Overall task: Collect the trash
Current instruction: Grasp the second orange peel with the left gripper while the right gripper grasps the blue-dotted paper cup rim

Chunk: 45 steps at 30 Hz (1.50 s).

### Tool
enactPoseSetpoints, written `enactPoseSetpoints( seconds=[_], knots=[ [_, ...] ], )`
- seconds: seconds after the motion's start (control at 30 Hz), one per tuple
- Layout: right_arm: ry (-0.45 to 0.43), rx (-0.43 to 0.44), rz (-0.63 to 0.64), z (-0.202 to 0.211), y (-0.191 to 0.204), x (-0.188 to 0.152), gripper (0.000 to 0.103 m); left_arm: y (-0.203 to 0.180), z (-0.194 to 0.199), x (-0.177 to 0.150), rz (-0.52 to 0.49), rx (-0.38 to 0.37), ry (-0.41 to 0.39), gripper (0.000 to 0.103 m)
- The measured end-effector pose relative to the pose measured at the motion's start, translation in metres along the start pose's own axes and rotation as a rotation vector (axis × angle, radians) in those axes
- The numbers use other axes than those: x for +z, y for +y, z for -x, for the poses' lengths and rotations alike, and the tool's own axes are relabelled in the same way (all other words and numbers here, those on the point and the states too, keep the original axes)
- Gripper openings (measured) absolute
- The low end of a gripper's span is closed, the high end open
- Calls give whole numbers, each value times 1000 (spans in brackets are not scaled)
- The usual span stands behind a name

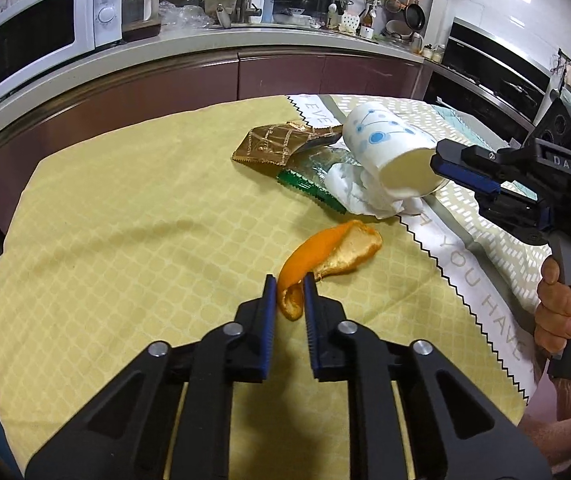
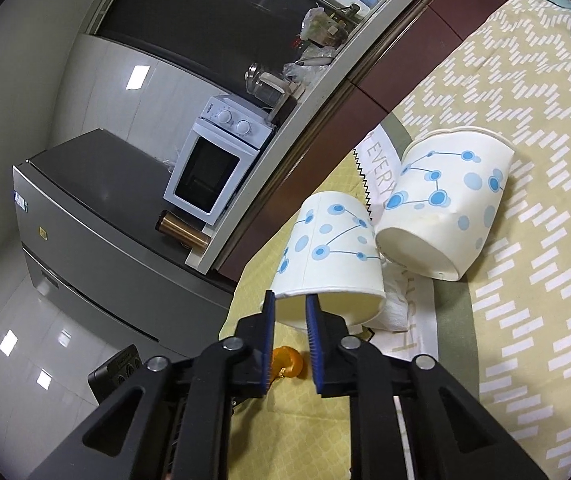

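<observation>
An orange peel [image 1: 327, 254] lies on the yellow tablecloth [image 1: 125, 220]. My left gripper [image 1: 290, 282] has its jaws around the peel's near end, narrowly apart. My right gripper [image 1: 439, 160] is shut on the rim of a white paper cup with blue dots [image 1: 385, 148], held tilted above the cloth. In the right wrist view that gripper [image 2: 290, 298] pinches the cup's rim [image 2: 327, 248]; a second dotted cup [image 2: 445, 208] lies on its side beyond. A crumpled white tissue [image 1: 361, 192], a gold wrapper [image 1: 277, 142] and a green wrapper [image 1: 309, 186] lie under the held cup.
A white runner with lettering [image 1: 465, 272] crosses the table. A kitchen counter [image 1: 165, 46] with a microwave [image 1: 45, 28] and a sink runs behind. A grey fridge [image 2: 97, 216] stands in the right wrist view.
</observation>
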State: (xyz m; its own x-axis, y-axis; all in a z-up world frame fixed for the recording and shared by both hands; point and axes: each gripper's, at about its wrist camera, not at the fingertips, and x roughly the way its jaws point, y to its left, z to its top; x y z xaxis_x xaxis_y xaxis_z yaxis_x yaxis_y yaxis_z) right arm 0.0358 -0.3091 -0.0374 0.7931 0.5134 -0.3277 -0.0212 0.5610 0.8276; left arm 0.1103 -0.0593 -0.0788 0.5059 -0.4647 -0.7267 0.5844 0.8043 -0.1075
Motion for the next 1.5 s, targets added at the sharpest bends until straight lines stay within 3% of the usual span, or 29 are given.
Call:
enactPoseSetpoints(
  seconds=[0.23, 0.43, 0.67, 1.1, 1.4, 1.5],
  knots=[
    [29, -14, 28, 3, 4, -2, 11, 5, 10, -4, 33, -2, -30, 11],
    [51, -85, 172, 10, 25, -7, 24, 8, 18, -6, 53, -1, -51, 11],
    [35, 6, 87, -3, 21, 0, 31, 7, 19, -9, 62, -4, -50, 11],
    [-79, 66, -298, -15, -31, 8, 37, 7, 20, -13, 63, -4, -48, 11],
    [-59, -47, -173, -3, -27, 8, 38, 8, 22, -13, 71, -11, -51, 11],
    [-52, -11, -165, 1, -26, 8, 41, 8, 22, -13, 69, -10, -51, 11]
  ],
)
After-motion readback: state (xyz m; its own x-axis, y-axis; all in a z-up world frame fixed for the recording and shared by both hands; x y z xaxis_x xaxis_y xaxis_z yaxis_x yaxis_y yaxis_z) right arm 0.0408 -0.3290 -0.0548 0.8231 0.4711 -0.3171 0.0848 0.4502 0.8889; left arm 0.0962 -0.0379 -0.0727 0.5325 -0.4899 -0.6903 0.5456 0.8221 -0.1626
